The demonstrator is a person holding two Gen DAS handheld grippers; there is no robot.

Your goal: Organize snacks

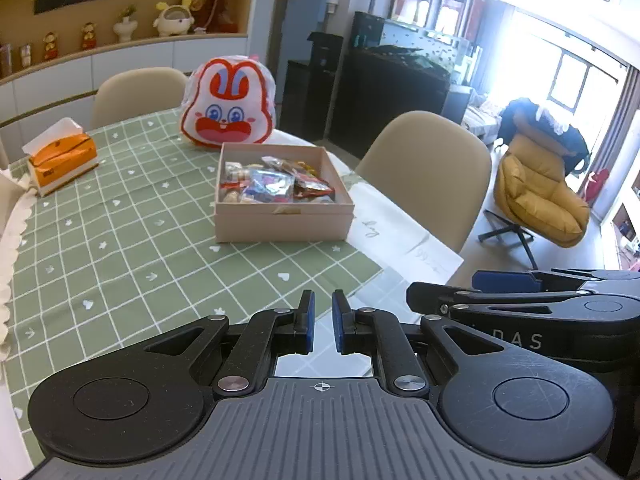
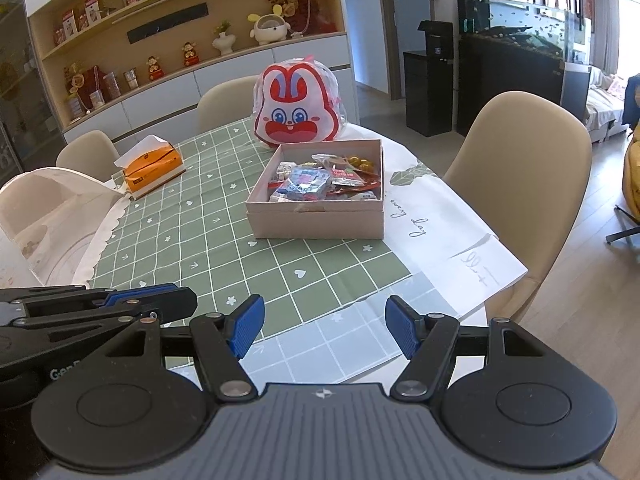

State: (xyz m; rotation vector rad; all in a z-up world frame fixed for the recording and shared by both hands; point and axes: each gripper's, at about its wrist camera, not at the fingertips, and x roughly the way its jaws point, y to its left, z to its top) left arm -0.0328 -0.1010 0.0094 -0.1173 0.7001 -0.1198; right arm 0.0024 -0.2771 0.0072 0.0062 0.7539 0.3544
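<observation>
Ahead, the snack box (image 1: 283, 216) sits well beyond both empty grippers: left (image 1: 323, 326) closed, right (image 2: 324, 330) open.

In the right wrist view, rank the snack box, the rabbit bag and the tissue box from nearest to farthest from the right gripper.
From the right gripper:
1. snack box, straight ahead, mid-table.
2. tissue box, farther back on the left.
3. rabbit bag, directly behind the snack box.

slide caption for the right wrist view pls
Open right hand-held gripper hovers before a snack-filled box and rabbit bag.
</observation>
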